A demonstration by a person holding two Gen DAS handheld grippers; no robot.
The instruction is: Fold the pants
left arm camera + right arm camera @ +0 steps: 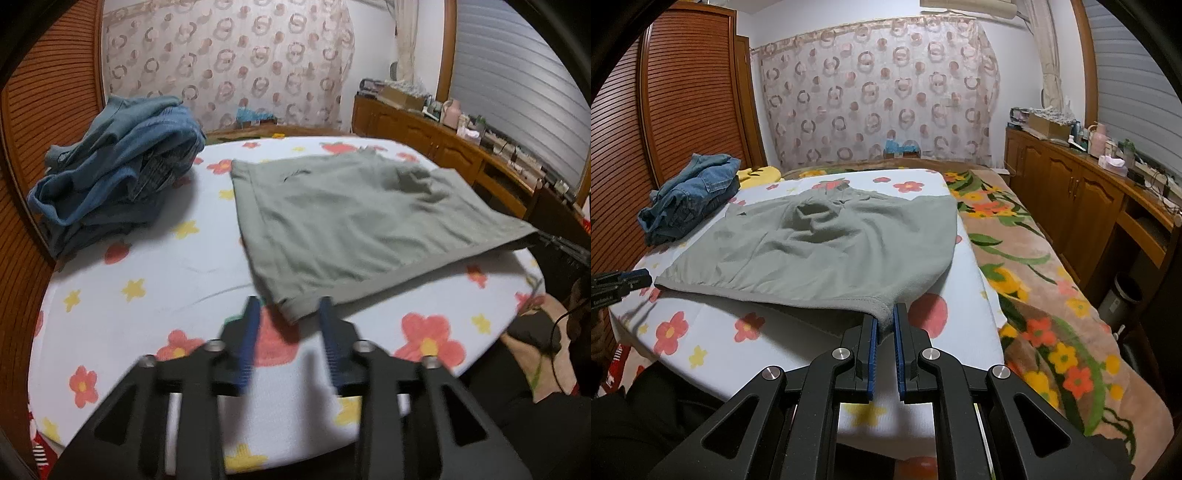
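Fingers of my right gripper (885, 319) are clenching the green pants (827, 251) at their near corner. My left gripper (290, 306) is hovering, released, beside the opposite corner, above the floral bed (147, 266).

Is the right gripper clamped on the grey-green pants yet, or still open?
Clamped. The right gripper has its blue pads closed on the near hem corner of the grey-green pants, lifting it slightly off the floral sheet.

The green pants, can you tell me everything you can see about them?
The green pants are soft, grey-green cloth, lying mostly flat with wrinkles and a bump in the middle, on the flowery sheet. The right gripper pinches one near corner of the hemmed edge. The left gripper is open by the other near corner, not holding it.
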